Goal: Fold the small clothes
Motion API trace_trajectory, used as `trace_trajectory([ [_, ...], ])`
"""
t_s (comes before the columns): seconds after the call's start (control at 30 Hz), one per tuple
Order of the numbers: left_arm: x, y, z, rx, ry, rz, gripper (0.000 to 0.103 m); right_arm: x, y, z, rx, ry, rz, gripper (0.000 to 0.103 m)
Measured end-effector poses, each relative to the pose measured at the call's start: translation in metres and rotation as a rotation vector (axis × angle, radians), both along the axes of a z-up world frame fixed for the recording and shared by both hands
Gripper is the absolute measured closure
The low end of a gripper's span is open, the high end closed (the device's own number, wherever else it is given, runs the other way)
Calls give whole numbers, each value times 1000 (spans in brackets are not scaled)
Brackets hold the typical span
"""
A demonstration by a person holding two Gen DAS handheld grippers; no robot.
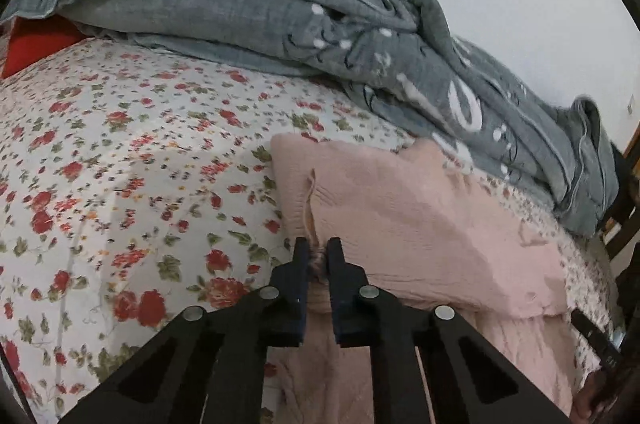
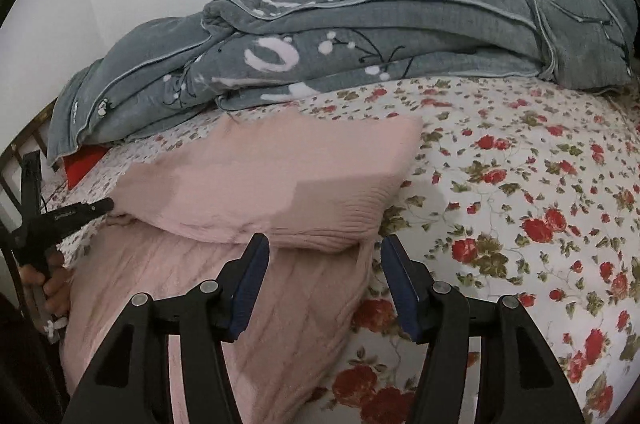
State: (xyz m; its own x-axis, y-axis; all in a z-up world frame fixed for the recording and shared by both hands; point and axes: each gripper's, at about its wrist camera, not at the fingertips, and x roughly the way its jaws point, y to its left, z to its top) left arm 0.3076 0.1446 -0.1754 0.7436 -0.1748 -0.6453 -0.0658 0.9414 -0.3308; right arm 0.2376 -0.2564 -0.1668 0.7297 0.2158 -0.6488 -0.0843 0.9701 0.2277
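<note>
Pink knit, a small sweater [image 1: 420, 224], lies on the flowered bedsheet [image 1: 120, 152] with its upper part doubled over the lower, near the rumpled grey quilt [image 1: 280, 12] heaped along the white wall. The left wrist view shows the left gripper [image 1: 318, 256] pinched tight on a fuzzy edge of the sweater, a tuft of pink caught between the dark pads; the seam running up from that pinch is visible only here. The right wrist view shows what the left one cuts off: the folded layer's thick rounded edge, the flat lower part of the sweater [image 2: 248, 304] beneath it, and the right gripper [image 2: 324, 248] with jaws standing apart, empty, straddling the fold's near corner. At that view's left margin the left gripper [image 2: 106, 204] appears from the side, tips at the garment's edge, a hand [image 2: 48, 284] around its grip.
</note>
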Motion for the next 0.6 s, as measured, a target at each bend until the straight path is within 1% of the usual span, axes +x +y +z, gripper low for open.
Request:
trace_trajectory([
  [0.03,-3,3,0,-4,-3,18,96,-3,1,1,-14,-7,5,45],
  [0.13,-5,5,-6,-26,32,23,96,-9,4,1,-19,-15,18,45],
  [0.2,-5,2,-5,1,28,24,96,-7,7,-1,-31,-13,19,45],
  [0.23,-6,1,-4,14,25,22,96,-5,9,-3,-41,-1,19,45],
  [0.33,-7,-2,-3,43,37,28,92,4,14,-14,-83,48,13,46],
  [0.37,-7,-1,-3,48,43,29,89,8,16,-19,-101,77,3,53],
  [0.4,-9,-1,-3,51,48,25,87,10,15,-22,-112,93,-9,62],
  [0.47,-12,1,-3,54,52,21,85,8,12,-19,-93,86,-13,68],
  [0.6,-27,3,-3,69,53,22,82,-5,5,-8,-56,72,-33,68],
])
